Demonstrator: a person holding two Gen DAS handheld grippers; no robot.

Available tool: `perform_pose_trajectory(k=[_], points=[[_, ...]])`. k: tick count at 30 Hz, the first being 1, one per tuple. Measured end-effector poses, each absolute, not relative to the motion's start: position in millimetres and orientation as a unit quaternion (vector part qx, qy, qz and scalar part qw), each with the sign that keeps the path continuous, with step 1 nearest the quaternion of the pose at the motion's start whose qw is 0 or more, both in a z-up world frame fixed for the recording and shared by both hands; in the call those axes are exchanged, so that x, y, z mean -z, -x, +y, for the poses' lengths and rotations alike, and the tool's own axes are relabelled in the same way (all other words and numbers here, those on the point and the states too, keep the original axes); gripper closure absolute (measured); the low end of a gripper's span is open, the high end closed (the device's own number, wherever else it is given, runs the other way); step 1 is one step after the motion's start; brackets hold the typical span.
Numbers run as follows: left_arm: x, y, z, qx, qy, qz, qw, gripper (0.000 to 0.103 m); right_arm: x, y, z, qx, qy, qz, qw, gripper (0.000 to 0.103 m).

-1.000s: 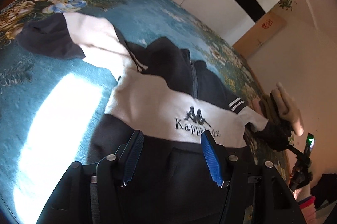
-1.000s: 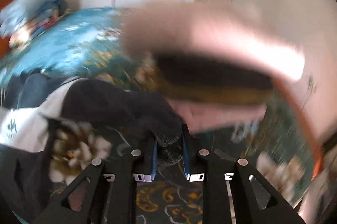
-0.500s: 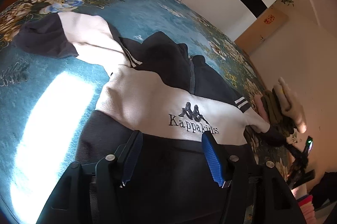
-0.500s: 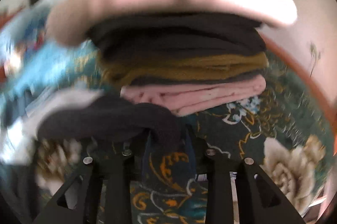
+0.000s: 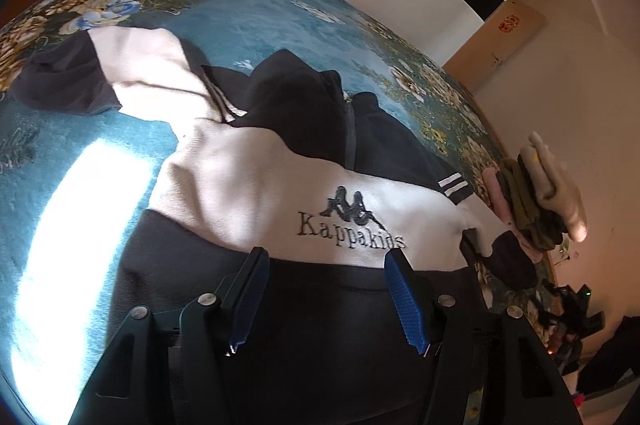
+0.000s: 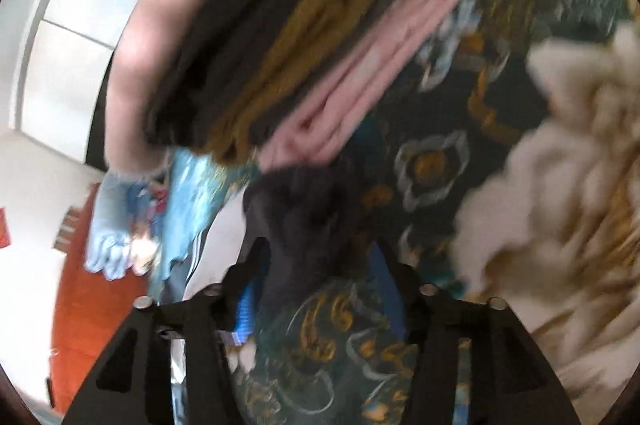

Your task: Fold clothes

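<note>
The right wrist view is smearing badly — the folded stack (image 6: pixel 288 53) and the floral bedspread (image 6: pixel 460 85) are blurring into streaks. The right gripper (image 6: pixel 320 289) is now standing spread, the dark cuff (image 6: pixel 304 209) lying loose between its fingers; a second ago those fingers were pinching it. The left gripper (image 5: pixel 324 293) is hovering wide apart over the dark hem of the sweatshirt (image 5: pixel 248 177) — spread flat on the bedspread (image 5: pixel 248 5), holding nothing, much as before.
</note>
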State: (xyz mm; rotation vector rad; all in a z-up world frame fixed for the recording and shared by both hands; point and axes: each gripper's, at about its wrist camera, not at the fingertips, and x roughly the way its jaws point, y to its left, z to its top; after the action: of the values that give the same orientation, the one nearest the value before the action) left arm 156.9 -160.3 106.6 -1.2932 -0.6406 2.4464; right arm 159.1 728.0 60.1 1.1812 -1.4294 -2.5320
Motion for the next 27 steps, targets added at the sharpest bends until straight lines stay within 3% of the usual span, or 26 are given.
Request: perform_pose_trajectory(k=[4,9,10,11,13,16,19,23,27], points=[[-107,-158,-158,-0.852,0.451,-0.220,0.149,0.039,-37,-143,707,0.785,-0.380,-0.489,0.006,0.043],[-106,-163,-180,-0.857,0.443,-0.230,0.128,0.038,-32,-143,710,0.780,-0.315,-0.535,-0.078,0.044],[-104,-163,-186,-0.857,0.442,-0.234,0.123,0.037,-31,-144,711,0.776,-0.310,-0.543,-0.085,0.051],[-101,-164,-193,-0.857,0.441,-0.238,0.118,0.037,-30,-145,713,0.772,-0.304,-0.550,-0.092,0.068],[-95,-164,-206,-0.856,0.439,-0.249,0.108,0.037,-35,-144,712,0.778,-0.305,-0.539,-0.105,0.073],[-84,-164,-225,-0.853,0.438,-0.268,0.095,0.037,-68,-148,697,0.816,-0.291,-0.485,-0.118,0.075],[-71,-161,-240,-0.851,0.439,-0.278,0.083,0.037,-132,-149,644,0.884,-0.263,-0.371,-0.106,0.075],[-62,-150,-260,-0.846,0.441,-0.292,0.067,0.037,-205,-132,550,0.945,-0.220,-0.236,-0.057,0.075],[-68,-140,-292,-0.847,0.427,-0.313,0.040,0.037,-247,-83,465,0.966,-0.203,-0.162,-0.008,0.075]])
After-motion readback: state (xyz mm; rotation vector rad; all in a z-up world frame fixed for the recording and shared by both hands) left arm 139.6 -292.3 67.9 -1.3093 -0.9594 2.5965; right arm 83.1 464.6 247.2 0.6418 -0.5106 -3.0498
